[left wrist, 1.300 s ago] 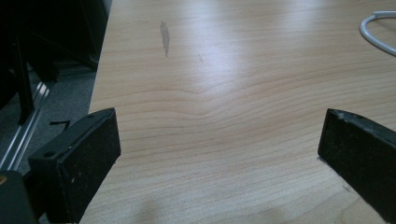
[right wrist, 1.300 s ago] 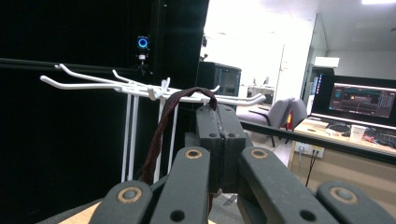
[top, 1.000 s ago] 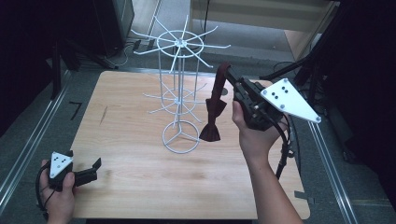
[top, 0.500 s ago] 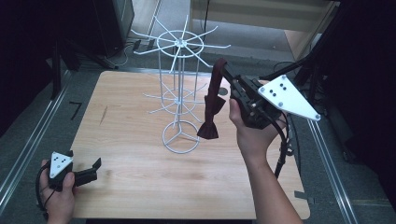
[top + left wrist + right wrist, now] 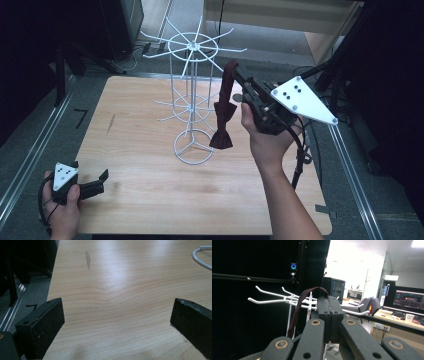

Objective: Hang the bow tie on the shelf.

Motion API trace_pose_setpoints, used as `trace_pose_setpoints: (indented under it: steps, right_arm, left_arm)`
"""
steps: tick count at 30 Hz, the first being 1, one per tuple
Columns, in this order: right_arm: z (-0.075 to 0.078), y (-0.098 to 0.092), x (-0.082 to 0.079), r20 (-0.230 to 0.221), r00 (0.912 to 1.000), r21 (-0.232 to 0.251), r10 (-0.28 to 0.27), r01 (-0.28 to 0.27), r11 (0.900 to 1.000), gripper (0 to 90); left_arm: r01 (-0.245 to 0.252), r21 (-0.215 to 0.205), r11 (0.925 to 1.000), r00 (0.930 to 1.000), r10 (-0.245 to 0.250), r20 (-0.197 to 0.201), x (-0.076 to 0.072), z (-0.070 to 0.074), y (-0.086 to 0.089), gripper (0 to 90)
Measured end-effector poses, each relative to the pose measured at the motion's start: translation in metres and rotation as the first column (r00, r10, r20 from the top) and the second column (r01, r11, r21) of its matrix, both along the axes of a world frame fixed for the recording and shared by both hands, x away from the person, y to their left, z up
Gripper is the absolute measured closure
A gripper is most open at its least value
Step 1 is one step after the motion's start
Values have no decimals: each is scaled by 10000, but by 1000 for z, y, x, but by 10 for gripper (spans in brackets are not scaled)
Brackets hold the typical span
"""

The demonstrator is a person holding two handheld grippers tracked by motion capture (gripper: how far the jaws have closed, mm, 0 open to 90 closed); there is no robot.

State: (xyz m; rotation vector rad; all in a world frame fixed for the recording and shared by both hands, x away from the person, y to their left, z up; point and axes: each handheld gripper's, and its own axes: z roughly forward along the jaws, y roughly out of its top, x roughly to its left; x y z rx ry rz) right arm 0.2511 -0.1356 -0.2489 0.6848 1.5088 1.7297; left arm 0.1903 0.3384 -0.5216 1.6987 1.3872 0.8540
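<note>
Beside rack [image 5: 192, 95], right gripper [image 5: 235, 72] pinching bow tie [image 5: 222, 117]

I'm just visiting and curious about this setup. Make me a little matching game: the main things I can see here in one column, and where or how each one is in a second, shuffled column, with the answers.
Things
1. bow tie
2. wire rack
3. left hand-held gripper
4. right hand-held gripper

Place or state
A. stands white and upright on the wooden table
B. jaws wide open, low at the table's near left corner
C. hangs dark red by its strap beside the rack
D. raised above the table, jaws shut on a strap

Pairs: 1-C, 2-A, 3-B, 4-D
</note>
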Motion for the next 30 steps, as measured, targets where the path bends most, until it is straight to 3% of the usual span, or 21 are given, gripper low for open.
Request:
trace_pose_setpoints:
  steps: [30]
  right_arm:
    - [-12,19,28,-671,9977,-306,-112,92,9995,900]
  left_arm:
    - [-30,-58,10000,10000,30,32,0,0,1,0]
